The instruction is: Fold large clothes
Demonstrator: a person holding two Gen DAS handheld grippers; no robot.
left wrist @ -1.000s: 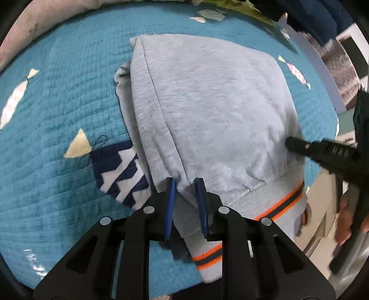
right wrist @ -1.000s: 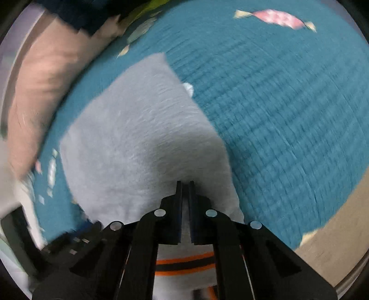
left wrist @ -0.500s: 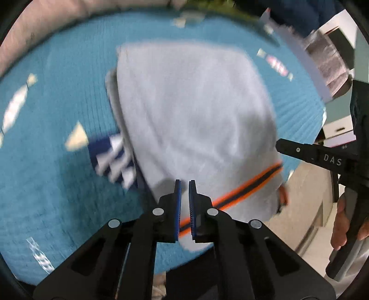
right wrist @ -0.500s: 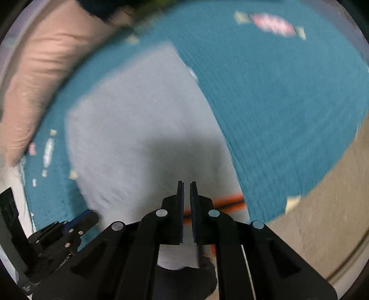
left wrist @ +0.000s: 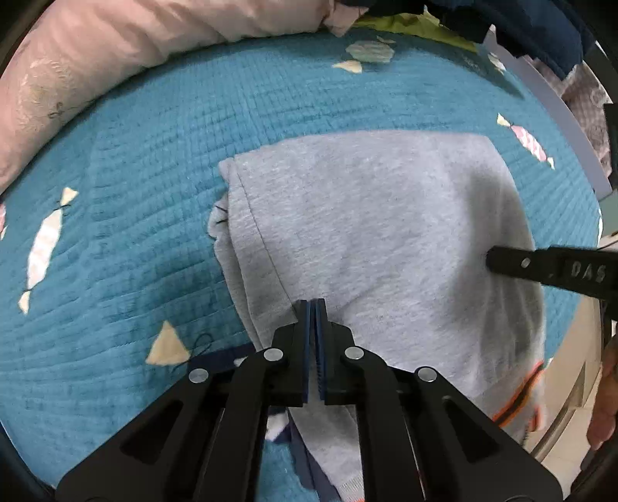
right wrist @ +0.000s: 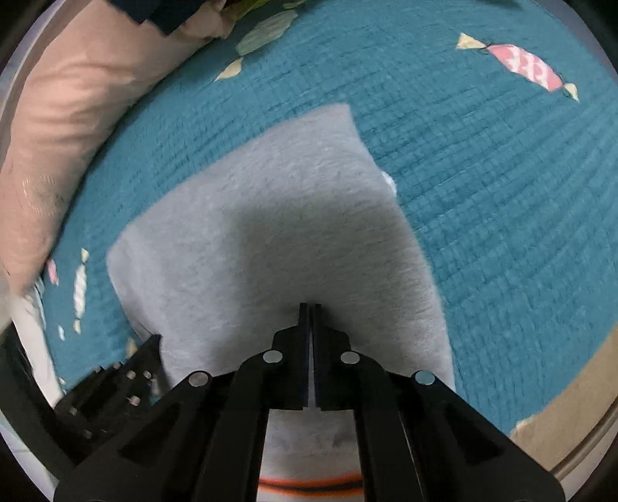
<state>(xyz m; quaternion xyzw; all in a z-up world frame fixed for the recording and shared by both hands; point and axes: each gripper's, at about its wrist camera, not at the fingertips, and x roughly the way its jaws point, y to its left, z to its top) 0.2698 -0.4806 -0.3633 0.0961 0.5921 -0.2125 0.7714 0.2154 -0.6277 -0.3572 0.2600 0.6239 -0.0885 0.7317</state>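
Observation:
A grey sweatshirt with an orange and dark striped hem lies folded on a teal quilted bedspread. It also shows in the right wrist view. My left gripper is shut and empty, its tips over the sweatshirt's near left edge. My right gripper is shut and empty, its tips on the grey cloth near the hem; it also shows in the left wrist view. A navy and white patterned part pokes out under the sweatshirt.
A pink pillow lies along the far left of the bed, also in the right wrist view. Dark and patterned clothes pile at the far right. The bed edge and floor lie near right.
My left gripper let go of the sweatshirt's corner and shut empty. Both grippers lifted off, then came back down onto the grey cloth.

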